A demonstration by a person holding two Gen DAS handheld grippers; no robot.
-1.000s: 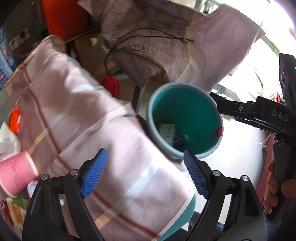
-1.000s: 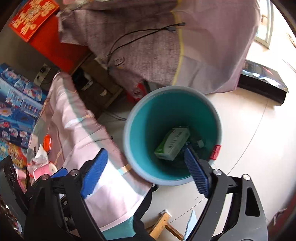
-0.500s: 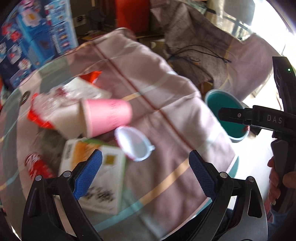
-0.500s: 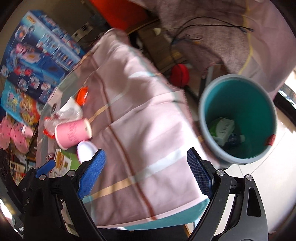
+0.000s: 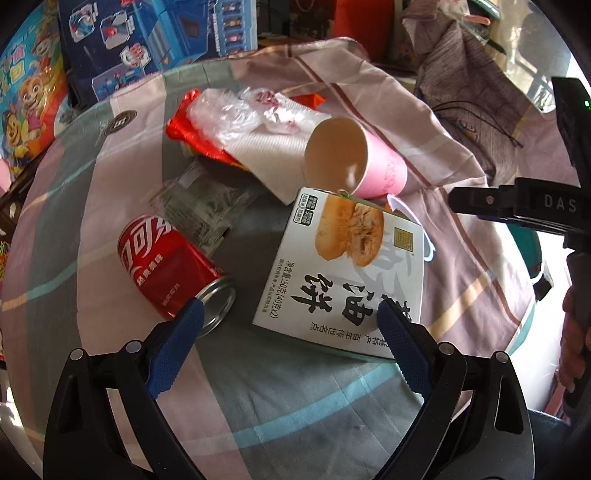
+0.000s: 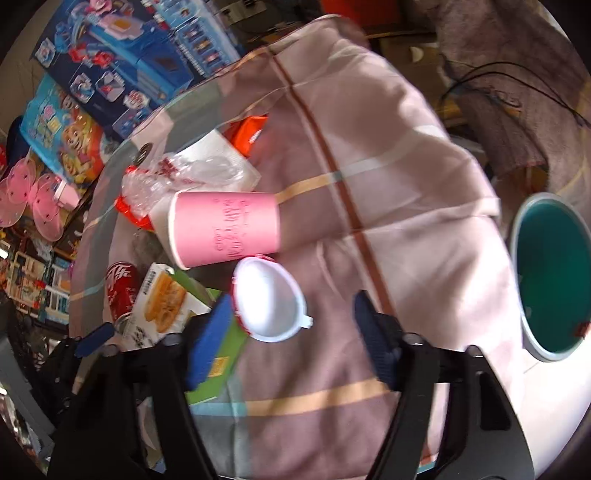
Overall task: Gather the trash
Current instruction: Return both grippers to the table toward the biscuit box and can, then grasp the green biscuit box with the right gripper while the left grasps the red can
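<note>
On the cloth-covered table lies a heap of trash: a white snack box (image 5: 351,269), a red soda can (image 5: 166,262) on its side, a toppled pink paper cup (image 5: 354,162) and a clear plastic wrapper (image 5: 236,114). My left gripper (image 5: 290,317) hangs open just above the box's near edge and the can's end, touching neither. My right gripper (image 6: 291,306) is closing, with a small white plastic lid (image 6: 266,299) between its jaws; the pads stand off it. The pink cup (image 6: 225,229) lies just beyond. The teal bin (image 6: 546,280) stands off the table's right edge.
Colourful toy boxes (image 5: 155,33) line the far side of the table. A draped cloth with black cables (image 6: 517,85) hangs behind the bin. An orange packet (image 6: 249,134) and a white napkin (image 5: 266,155) lie in the heap. A hand (image 5: 576,332) holds the right gripper's handle.
Both views have swung away from the teal bin and onto the trash on the table. The right jaws have narrowed around the white lid; the left jaws stay wide.
</note>
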